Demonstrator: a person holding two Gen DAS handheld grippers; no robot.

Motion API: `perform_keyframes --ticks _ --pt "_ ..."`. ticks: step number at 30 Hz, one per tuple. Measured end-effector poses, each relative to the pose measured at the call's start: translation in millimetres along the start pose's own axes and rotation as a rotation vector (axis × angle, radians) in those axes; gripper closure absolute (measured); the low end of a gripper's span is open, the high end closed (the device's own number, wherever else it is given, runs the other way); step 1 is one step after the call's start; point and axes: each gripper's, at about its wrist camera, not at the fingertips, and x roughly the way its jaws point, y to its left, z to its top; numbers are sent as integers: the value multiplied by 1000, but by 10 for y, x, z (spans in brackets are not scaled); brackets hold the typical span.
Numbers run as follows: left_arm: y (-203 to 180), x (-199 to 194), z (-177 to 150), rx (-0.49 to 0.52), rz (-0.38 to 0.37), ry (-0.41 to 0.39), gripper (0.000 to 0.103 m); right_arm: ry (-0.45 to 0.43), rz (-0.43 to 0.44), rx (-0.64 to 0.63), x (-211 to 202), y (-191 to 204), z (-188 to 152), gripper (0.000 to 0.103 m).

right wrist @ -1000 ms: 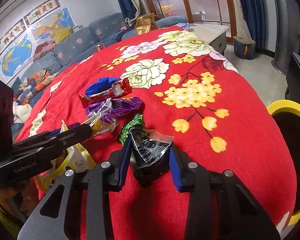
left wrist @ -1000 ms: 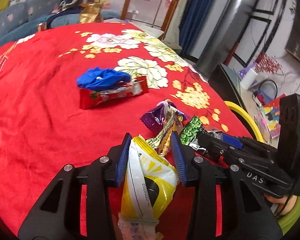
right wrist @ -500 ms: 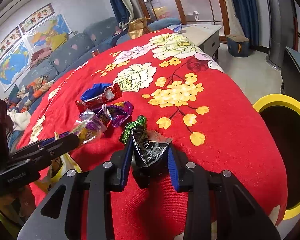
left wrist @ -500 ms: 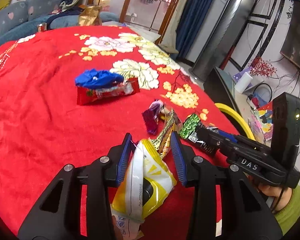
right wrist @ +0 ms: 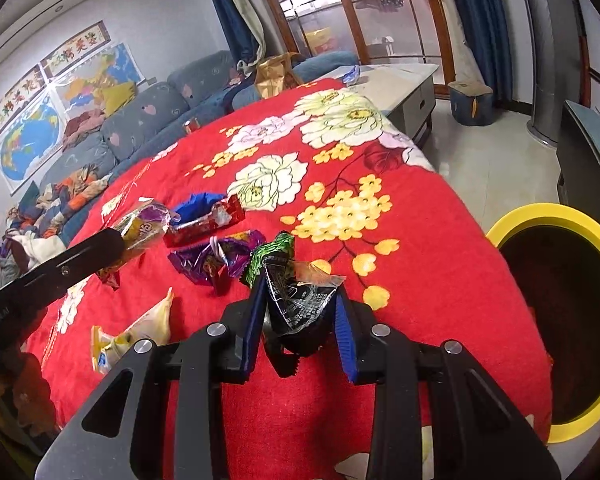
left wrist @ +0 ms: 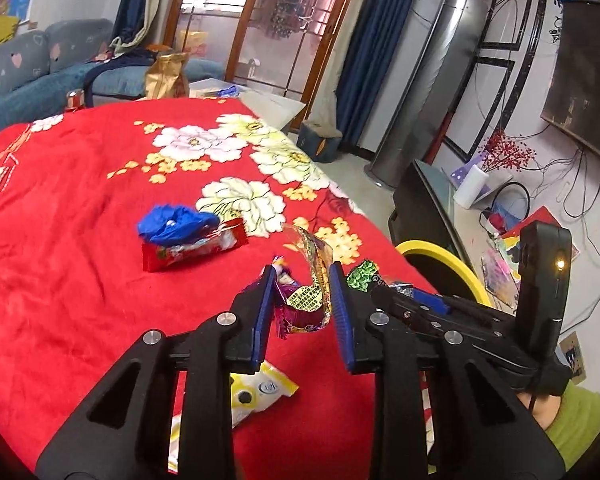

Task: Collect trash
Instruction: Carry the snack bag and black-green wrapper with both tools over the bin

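Our left gripper (left wrist: 303, 280), jaws just narrowed, pinches a purple-gold wrapper (left wrist: 306, 300). Our right gripper (right wrist: 300, 300) clamps a black-green wrapper (right wrist: 300, 300). The yellow bin (right wrist: 540, 212) sits to its right.

Your left hand-held gripper (left wrist: 302, 304) points down and forward, its jaws narrow – they have just been closing, and the blue pads (left wrist: 265, 320) now pinch a crinkled purple-and-yellow wrapper (left wrist: 306, 300). Your right hand-held gripper (right wrist: 300, 320) tilts down likewise, pads clamped on a black-and-green wrapper (right wrist: 298, 304). The two sit side by side – left one raised above the bed.
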Motion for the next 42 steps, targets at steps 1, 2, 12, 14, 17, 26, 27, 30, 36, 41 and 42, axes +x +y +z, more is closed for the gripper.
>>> perform_keyframes --ticks 1,2,12,14,17,26,27,30,36,41,42 --pt "-23 -5 10 1 -4 -3 82 -6 -1 3 -21 -14 9 72" --pt "-39 -10 24 2 -9 -5 82 -9 -2 4 -35 -20 24 72" --pt "-341 -6 102 53 -46 -18 82 -80 -41 44 -288 -271 162 72" --pt "-405 0 103 65 -52 -18 82 -89 -49 50 -325 -332 188 72" --pt "-491 20 101 82 -61 -15 82 -105 -65 66 -399 -439 209 72" --pt "-757 110 57 132 -88 5 82 -147 -112 110 -590 -731 261 72" --pt "-778 113 51 136 -91 7 82 -150 -115 114 -602 -756 264 72" --pt "-862 129 32 154 -98 11 82 -159 -128 126 -648 -831 267 72" --pt "-1020 166 -9 182 -113 21 82 -173 -149 150 -711 -989 267 72" --pt "-1148 196 -51 204 -124 29 82 -189 -173 168 -784 -1095 255 72" --pt "-1180 205 -63 210 -127 32 82 -192 -178 171 -797 -1121 255 72"
